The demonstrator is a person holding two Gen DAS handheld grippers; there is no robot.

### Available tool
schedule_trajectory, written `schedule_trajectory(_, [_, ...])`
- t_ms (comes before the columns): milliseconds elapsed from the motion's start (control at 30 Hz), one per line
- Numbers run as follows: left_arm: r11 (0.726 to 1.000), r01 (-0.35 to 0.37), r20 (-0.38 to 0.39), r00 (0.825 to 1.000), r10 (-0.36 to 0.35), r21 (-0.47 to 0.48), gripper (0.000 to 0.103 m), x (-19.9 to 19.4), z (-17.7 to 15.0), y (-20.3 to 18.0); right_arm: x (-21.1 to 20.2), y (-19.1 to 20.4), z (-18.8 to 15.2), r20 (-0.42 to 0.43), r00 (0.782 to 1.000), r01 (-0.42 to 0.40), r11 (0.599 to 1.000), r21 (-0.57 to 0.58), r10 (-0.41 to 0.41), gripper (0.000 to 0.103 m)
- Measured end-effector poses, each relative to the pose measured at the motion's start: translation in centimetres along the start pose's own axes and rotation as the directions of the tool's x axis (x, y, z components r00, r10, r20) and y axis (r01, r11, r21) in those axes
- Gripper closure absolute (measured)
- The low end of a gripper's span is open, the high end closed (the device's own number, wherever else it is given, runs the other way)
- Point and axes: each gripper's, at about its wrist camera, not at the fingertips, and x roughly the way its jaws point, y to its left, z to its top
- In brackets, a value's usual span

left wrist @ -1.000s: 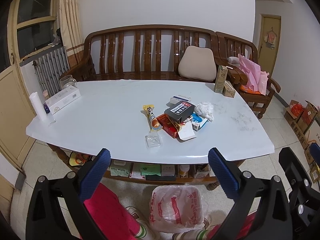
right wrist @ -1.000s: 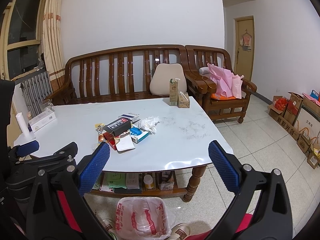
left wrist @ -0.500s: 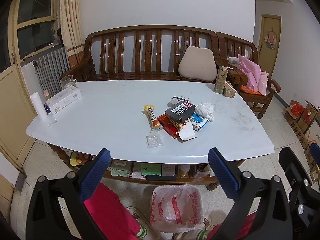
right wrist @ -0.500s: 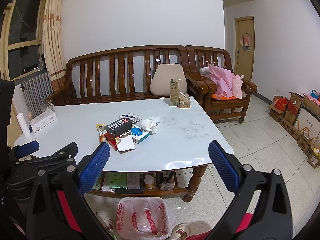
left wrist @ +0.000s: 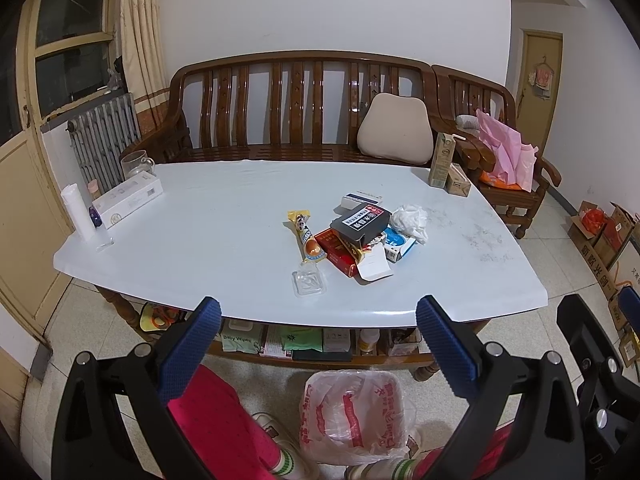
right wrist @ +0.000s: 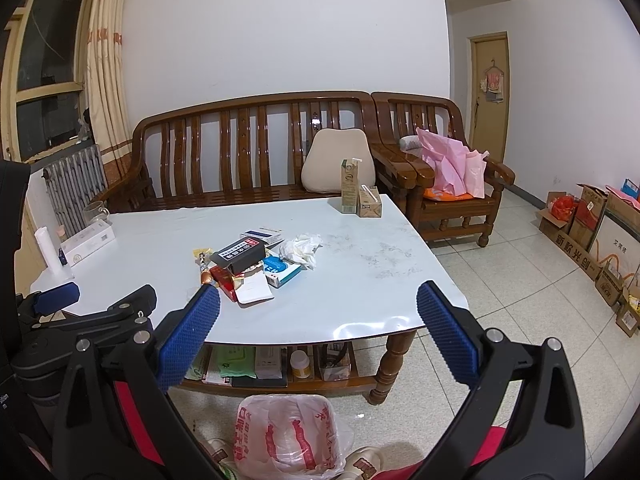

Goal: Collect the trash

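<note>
A pile of trash lies mid-table: a black box (left wrist: 359,221) on a red box (left wrist: 335,249), a blue-white box (left wrist: 397,245), a crumpled tissue (left wrist: 410,219), a yellow snack wrapper (left wrist: 306,237) and a clear plastic tray (left wrist: 308,282). The pile also shows in the right wrist view, with the black box (right wrist: 239,255) on top. A white plastic bag (left wrist: 354,414) sits on the floor in front of the table; it also shows in the right wrist view (right wrist: 288,436). My left gripper (left wrist: 316,344) and right gripper (right wrist: 318,328) are open and empty, held before the table's near edge.
The white table (left wrist: 208,216) carries a milk carton (left wrist: 442,160), a small carton (left wrist: 456,184), a white box (left wrist: 128,199), a tube (left wrist: 78,212) and a glass mug (left wrist: 136,164). A wooden bench (left wrist: 296,120) stands behind. Cardboard boxes (right wrist: 592,232) line the right wall.
Both views have shifted only slightly; the table and trash pile appear a touch nearer. Nothing was grasped or moved.
</note>
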Motion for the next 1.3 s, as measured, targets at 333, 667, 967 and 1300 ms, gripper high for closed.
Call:
schedule_trajectory(333, [1.0, -0.005, -0.001, 1.0, 0.005, 0.006, 0.007, -0.1, 0.0, 0.0, -0.2, 0.6, 0.2, -0.001, 1.0, -0.002, 1.0, -0.005, 0.002, 0.006])
schedule_trajectory(667, [1.0, -0.02, -0.033, 0.999, 0.02, 0.009, 0.007, 1.0, 0.3, 0.3, 1.4, 0.9, 0.9, -0.029, 0.999, -0.037, 0.999, -0.018, 0.036, 0.006])
schedule_trajectory(967, [0.999, 0.016, -0.111, 0.994, -0.011, 0.043, 0.007, 3.8, 1.1, 1.2, 4.7, 0.0, 1.2, -0.06, 0.993, -0.109, 0.993, -0.051, 0.106, 0.006])
schedule_trajectory(1300, [0.992, 0.082, -0.243, 0.968, -0.057, 0.094, 0.007, 8.7, 1.4, 3.6, 9.7, -3.8, 2.6, -0.119, 0.968, -0.231, 0.971, -0.059, 0.222, 0.006])
